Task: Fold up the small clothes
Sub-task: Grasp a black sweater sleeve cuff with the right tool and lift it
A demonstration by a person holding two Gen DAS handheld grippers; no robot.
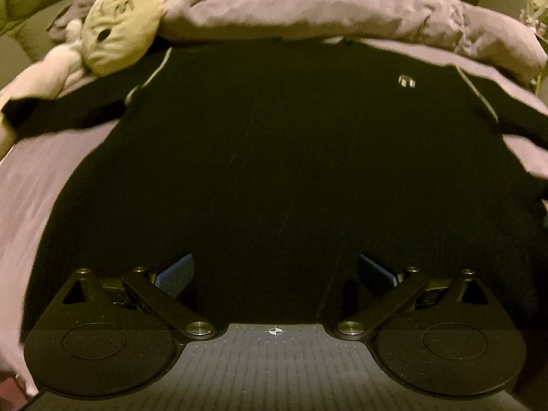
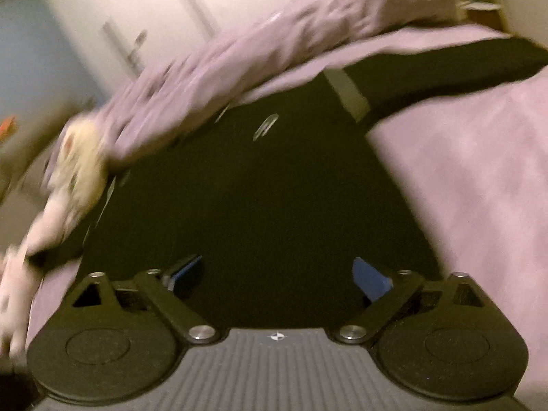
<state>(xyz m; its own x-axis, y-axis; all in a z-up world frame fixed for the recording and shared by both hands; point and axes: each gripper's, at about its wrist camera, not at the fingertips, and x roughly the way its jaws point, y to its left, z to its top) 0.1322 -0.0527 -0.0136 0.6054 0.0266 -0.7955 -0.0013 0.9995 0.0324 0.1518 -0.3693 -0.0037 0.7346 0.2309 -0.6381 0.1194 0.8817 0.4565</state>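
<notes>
Black shirt (image 1: 274, 157) lies spread flat on the lilac bed (image 1: 44, 171), directly ahead of and beneath both claws. Left claw (image 1: 275, 270) stands open, nothing between its pads, shirt hem just below. Right claw (image 2: 277, 274) likewise stands wide with no cloth gripped. Beyond the left claw, to its upper left, a cream soft toy (image 1: 120, 24) rests against the bunched duvet (image 1: 308, 10).

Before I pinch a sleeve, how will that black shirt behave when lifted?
The black shirt lies flat on the lilac bedsheet, so it is probably thin and floppy and will likely drape and sag. Its spread sleeve may trail behind. Pushing would probably bunch it rather than slide it.
</notes>
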